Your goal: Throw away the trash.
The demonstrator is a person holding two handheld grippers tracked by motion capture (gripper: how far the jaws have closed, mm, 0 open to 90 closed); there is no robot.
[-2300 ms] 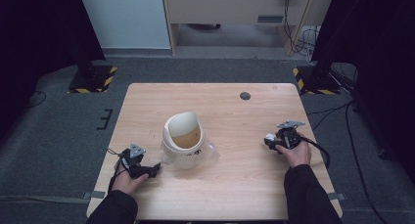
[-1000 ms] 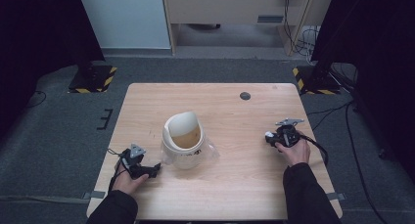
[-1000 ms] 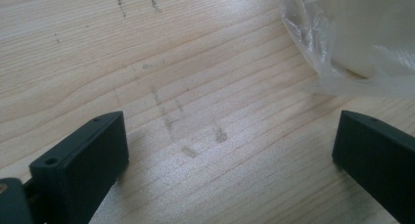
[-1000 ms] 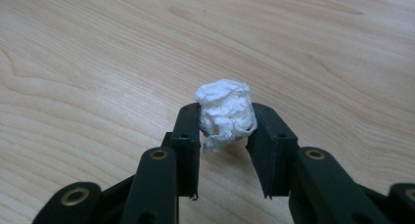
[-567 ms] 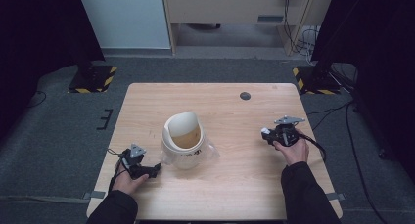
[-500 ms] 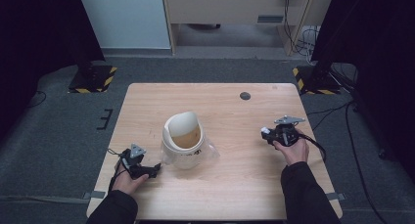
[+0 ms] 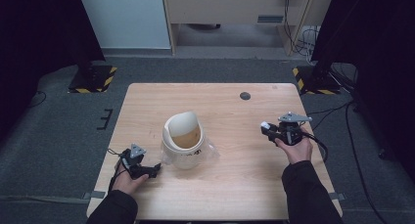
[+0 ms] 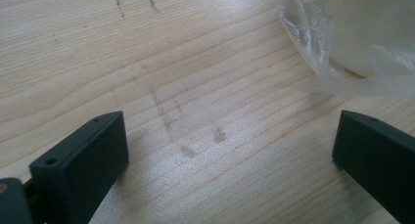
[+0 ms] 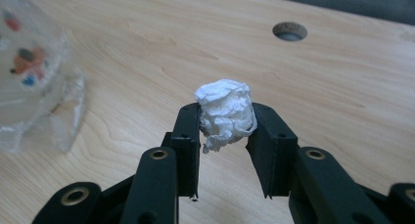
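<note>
Wooden table (image 7: 230,185), small lidded bin (image 7: 183,138) with a clear liner bag near its middle, mouth open. Right gripper (image 7: 266,127) has lifted slightly off the surface since a second ago, toward the bin; jaws clenched on a crumpled paper ball (image 9: 225,112), now held clear of the table. Left gripper (image 7: 155,169) unmoved just beside the bin, jaws spread wide, empty. Pickup looks done; carry to the bin likely next.
</note>
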